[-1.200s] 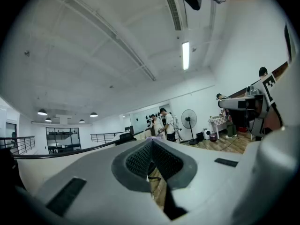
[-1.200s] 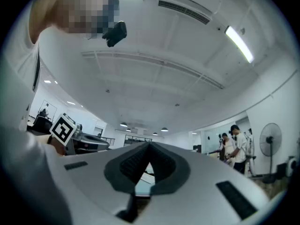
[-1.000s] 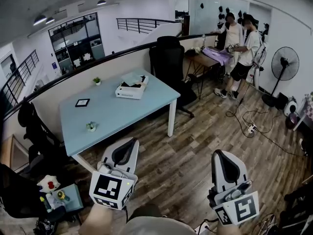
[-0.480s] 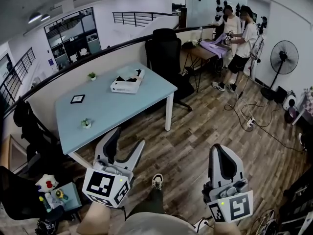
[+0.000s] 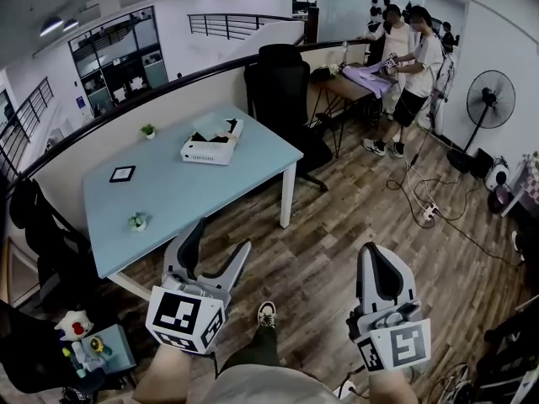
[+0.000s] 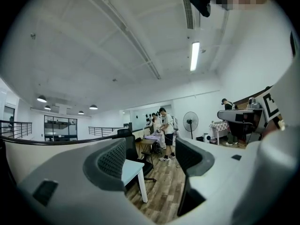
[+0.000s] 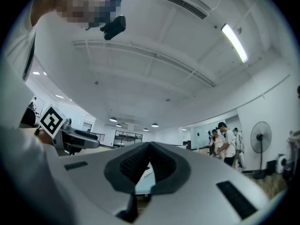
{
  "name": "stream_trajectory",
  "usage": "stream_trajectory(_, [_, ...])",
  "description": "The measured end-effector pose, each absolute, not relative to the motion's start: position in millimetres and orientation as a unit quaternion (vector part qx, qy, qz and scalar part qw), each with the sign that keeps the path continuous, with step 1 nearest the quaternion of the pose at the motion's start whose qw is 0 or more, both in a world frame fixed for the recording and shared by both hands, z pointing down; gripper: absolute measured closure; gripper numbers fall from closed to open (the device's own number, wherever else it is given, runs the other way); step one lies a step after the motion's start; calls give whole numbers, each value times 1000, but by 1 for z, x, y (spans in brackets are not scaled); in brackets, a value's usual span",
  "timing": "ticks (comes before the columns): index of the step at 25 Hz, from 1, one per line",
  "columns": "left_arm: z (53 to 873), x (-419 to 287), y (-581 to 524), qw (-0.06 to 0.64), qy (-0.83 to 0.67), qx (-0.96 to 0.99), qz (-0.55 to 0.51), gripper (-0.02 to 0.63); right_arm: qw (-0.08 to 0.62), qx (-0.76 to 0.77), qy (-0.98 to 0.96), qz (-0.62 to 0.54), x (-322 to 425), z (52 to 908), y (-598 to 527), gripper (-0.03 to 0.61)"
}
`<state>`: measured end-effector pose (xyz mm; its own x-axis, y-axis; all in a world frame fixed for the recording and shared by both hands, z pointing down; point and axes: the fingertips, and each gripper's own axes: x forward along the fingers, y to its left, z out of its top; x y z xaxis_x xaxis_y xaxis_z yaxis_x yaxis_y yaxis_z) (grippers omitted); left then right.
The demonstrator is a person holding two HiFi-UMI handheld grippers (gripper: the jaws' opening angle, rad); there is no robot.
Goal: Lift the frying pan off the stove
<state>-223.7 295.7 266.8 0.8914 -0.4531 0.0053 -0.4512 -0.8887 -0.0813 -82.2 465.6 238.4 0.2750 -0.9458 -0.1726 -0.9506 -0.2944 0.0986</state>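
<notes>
Ahead, open wood-plank floor (image 5: pixel 337 225) at 12–2 o'clock; pale-blue rectangular tabletop (image 5: pixel 168 196) edge at 11. Empty left gripper (image 5: pixel 221 236) jaws opening; right gripper (image 5: pixel 376 255) jaws together, empty. No view shows frying pan, stove.

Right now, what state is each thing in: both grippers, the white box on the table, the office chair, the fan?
left gripper: jaws opening, nothing between them.
right gripper: jaws together, empty.
white box: resting on the blue table; lid state unclear.
office chair: upright, unoccupied.
fan: standing upright; can't tell whether it is spinning.
frying pan, stove: not in view.
</notes>
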Motion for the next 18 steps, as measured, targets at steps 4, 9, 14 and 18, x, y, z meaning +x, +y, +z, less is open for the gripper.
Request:
stream_trajectory(4, [274, -201, 249, 30, 245, -969, -26, 295, 3, -798, 598, 71, -54, 253, 420, 575])
stream_trajectory(9, [279, -167, 177, 9, 256, -966, -27, 279, -8, -795, 605, 48, -16, 261, 349, 575])
stream_trajectory(14, [295, -131, 100, -1, 272, -961, -57, 279, -11, -788, 615, 31, 22, 266, 271, 575])
stream_trajectory(18, [306, -105, 39, -9, 284, -956, -72, 279, -14, -782, 623, 20, 47, 273, 206, 575])
